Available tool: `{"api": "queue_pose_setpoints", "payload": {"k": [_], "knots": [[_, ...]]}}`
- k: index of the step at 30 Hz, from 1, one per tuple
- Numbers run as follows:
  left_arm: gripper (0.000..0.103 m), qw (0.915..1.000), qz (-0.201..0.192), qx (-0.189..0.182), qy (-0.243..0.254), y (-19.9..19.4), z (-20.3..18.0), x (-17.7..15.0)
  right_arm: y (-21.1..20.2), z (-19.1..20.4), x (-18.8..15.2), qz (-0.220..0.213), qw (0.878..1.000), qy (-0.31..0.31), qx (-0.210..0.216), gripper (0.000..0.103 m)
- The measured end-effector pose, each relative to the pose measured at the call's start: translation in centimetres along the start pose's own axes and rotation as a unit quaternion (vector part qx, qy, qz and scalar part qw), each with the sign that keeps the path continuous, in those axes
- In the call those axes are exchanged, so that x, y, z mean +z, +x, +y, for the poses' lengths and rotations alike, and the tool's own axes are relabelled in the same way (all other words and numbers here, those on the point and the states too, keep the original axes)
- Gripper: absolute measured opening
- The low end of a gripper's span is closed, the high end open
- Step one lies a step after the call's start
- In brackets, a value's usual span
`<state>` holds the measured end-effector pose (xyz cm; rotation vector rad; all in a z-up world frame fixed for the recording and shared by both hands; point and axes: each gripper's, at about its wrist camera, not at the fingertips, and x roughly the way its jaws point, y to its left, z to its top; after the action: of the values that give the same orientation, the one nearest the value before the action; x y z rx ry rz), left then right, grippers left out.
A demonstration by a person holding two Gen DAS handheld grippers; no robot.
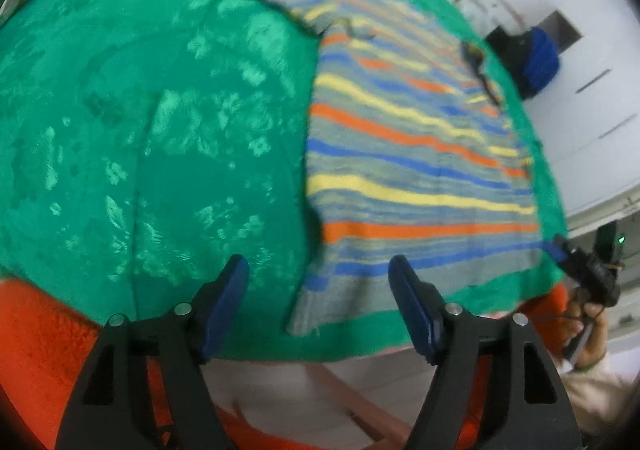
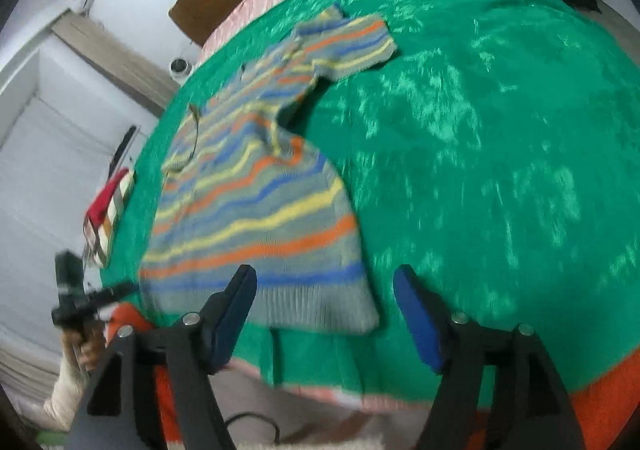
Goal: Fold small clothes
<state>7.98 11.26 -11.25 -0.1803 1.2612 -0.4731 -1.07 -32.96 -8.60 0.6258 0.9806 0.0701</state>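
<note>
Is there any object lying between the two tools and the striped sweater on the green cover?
Nothing visible does. The left tool and the right tool are both open and empty, just before the bottom hem of the striped sweater. Only the bare green cover lies around it.

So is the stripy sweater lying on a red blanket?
No, the stripy sweater lies on a green blanket.
</note>
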Motion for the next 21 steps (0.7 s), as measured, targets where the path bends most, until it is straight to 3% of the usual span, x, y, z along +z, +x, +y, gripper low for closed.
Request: {"api": "queue_pose_setpoints", "payload": {"k": [1,2,3,4,9,12,17,21], "knots": [[0.058,0.9999,0.010,0.002,0.002,0.8,-0.2,0.0,1.2,0.1,0.4,0.014,1.000,0.002,-0.003,0.071],[0.022,0.9995,0.027,0.008,0.014,1.9,-0.7,-0.1,2.0,-0.3,0.5,0.036,0.999,0.006,-0.003,0.067],[0.004,0.9991,0.033,0.013,0.021,2.4,-1.2,-0.2,2.8,-0.4,0.5,0.053,0.999,0.005,-0.002,0.039],[0.003,0.9989,0.034,0.016,0.026,2.4,-1.4,-0.2,3.5,0.0,0.4,0.069,0.998,-0.010,0.000,0.005],[0.002,0.9999,-0.007,-0.010,0.005,-2.7,0.1,-0.1,-0.7,1.9,0.1,0.063,0.998,-0.030,-0.007,0.004],[0.002,0.9999,-0.006,0.007,0.006,-3.4,0.7,-0.6,-3.1,2.2,-0.5,0.058,0.998,-0.023,-0.015,0.004],[0.002,0.9950,0.033,0.085,0.041,2.1,0.2,-1.2,2.3,-1.0,-3.3,0.111,0.991,0.032,-0.067,0.003],[0.003,0.9941,0.023,0.095,0.048,2.3,0.7,-1.0,3.9,-2.1,-3.7,0.102,0.991,0.053,-0.068,0.003]]}}
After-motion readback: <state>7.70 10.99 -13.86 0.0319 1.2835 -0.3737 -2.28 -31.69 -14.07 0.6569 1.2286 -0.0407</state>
